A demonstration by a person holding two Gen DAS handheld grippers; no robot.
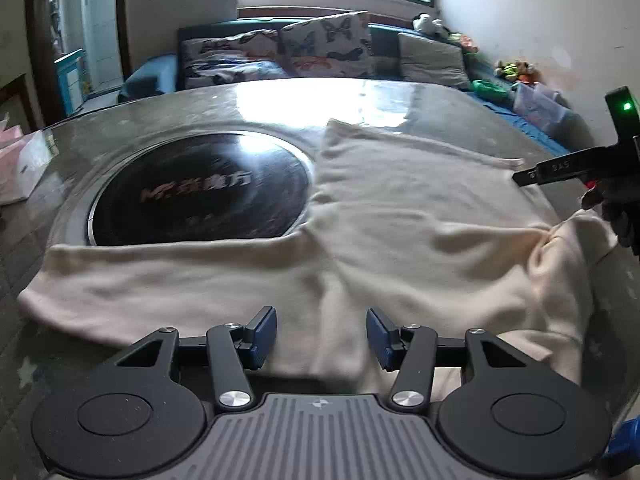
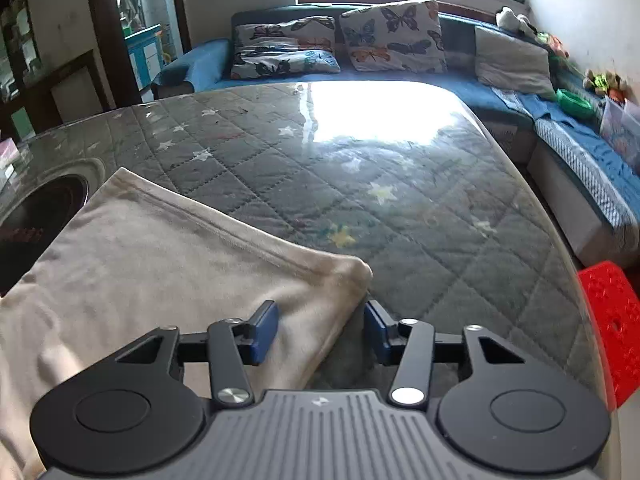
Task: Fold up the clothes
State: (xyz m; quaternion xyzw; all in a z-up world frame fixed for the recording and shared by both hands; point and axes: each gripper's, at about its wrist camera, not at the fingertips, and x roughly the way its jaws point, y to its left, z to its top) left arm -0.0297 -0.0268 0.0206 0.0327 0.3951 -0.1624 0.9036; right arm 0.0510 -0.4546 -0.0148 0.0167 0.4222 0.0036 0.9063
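Worktop: a broad glossy surface with rounded corners, a grey quilted cover with pale stars showing under the sheen; window light glares off its far part.
Sofa: blue, running along the far side of the worktop and down the right wall, carrying butterfly-print cushions and a grey one.
Garment: a cream-coloured piece of clothing spread flat on the near part of the worktop, one sleeve reaching out to the left in the left wrist view, its right edge bunched and lifted into folds. In the right wrist view a hemmed corner of it lies on the quilted surface, just ahead of the gripper.
Black disc: a round dark plate set into the worktop, lettering on it blurred; the garment's upper edge lies along its near rim and covers a little of it.
Red stool: beside the worktop's right edge, partly cut off.
Left gripper: low over the garment's near edge, blue pads apart, cloth visible below the gap, nothing pinched.
Right gripper: pads apart, straddling the garment's right edge; the left pad is over cloth, the right pad over bare worktop, neither pressing the fabric.
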